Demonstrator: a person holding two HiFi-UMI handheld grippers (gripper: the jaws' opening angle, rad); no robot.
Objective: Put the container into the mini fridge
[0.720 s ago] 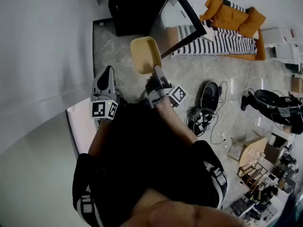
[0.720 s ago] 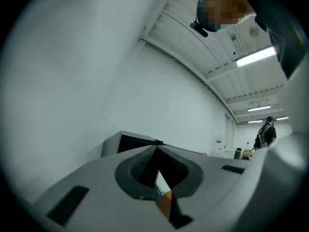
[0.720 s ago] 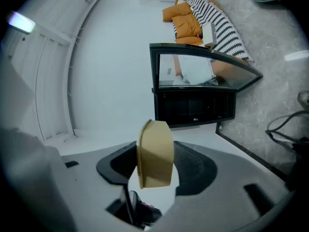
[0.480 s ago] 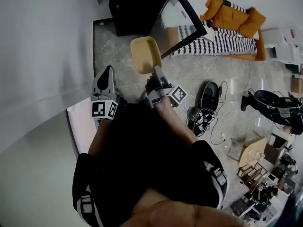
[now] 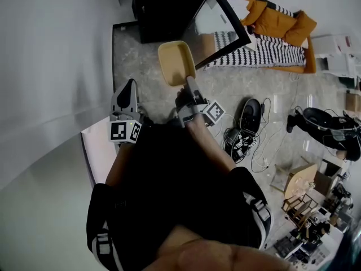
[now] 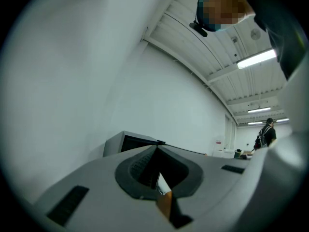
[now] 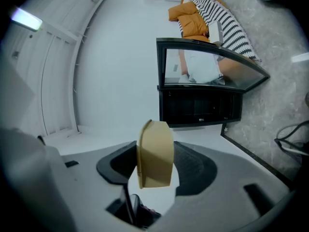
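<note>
Since the earlier frame the container (image 5: 176, 62) and the right gripper (image 5: 188, 86) that carries it have edged a little further forward, so the tray's far rim now sits just short of the dark opening of the mini fridge (image 5: 166, 10). The right gripper is clamped on the container's near rim; in the right gripper view the tan tray (image 7: 154, 153) stands up between the jaws with the black fridge (image 7: 200, 105) straight ahead and its glass door (image 7: 207, 64) swung wide open.

The container is held in the air over the floor, well past the far corner of the white worktop (image 5: 96, 151). Its long axis runs from the gripper toward the fridge mouth, so a straight push along that line looks like all the next move needs; the open door lies to the right of that path.

The left gripper (image 5: 130, 84) hovers beside the worktop's far edge, jaws together on nothing, and is the farther of the two from the fridge.
</note>
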